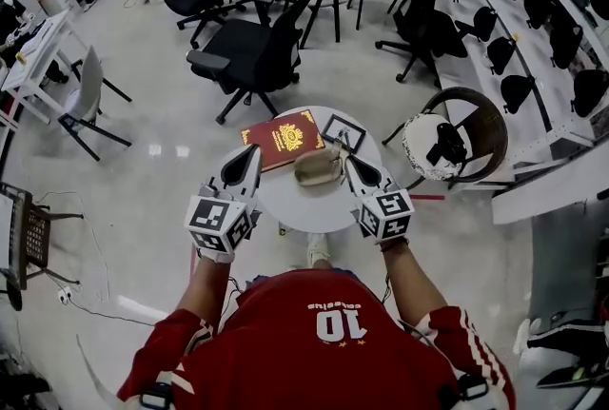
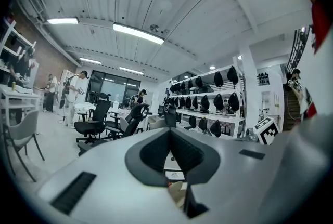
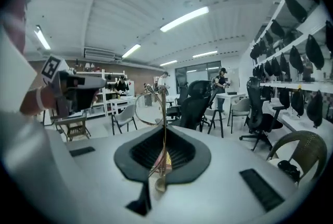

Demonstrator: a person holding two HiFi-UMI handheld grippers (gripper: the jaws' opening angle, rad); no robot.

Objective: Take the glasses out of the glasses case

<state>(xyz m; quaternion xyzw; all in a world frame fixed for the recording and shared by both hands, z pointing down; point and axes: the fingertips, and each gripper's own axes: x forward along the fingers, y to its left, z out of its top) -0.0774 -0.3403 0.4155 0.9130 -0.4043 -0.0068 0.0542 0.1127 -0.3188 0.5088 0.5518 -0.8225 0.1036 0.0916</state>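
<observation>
A beige glasses case [image 1: 319, 168] lies on the small round white table [image 1: 295, 204], between my two grippers. In the right gripper view, thin gold-rimmed glasses [image 3: 150, 108] stand upright, with one temple arm pinched in the shut right gripper [image 3: 164, 128]. In the head view the right gripper [image 1: 348, 161] sits just right of the case, held over the table. My left gripper [image 1: 249, 151] is left of the case, its jaws pressed together on nothing [image 2: 170, 132]. Below those jaws a bit of the case [image 2: 175, 190] shows.
A red book [image 1: 284, 139] and a small framed picture [image 1: 343, 130] lie on the far half of the table. Black office chairs [image 1: 249, 51] stand beyond it, and a round wicker chair [image 1: 457, 137] with a white cushion stands to the right.
</observation>
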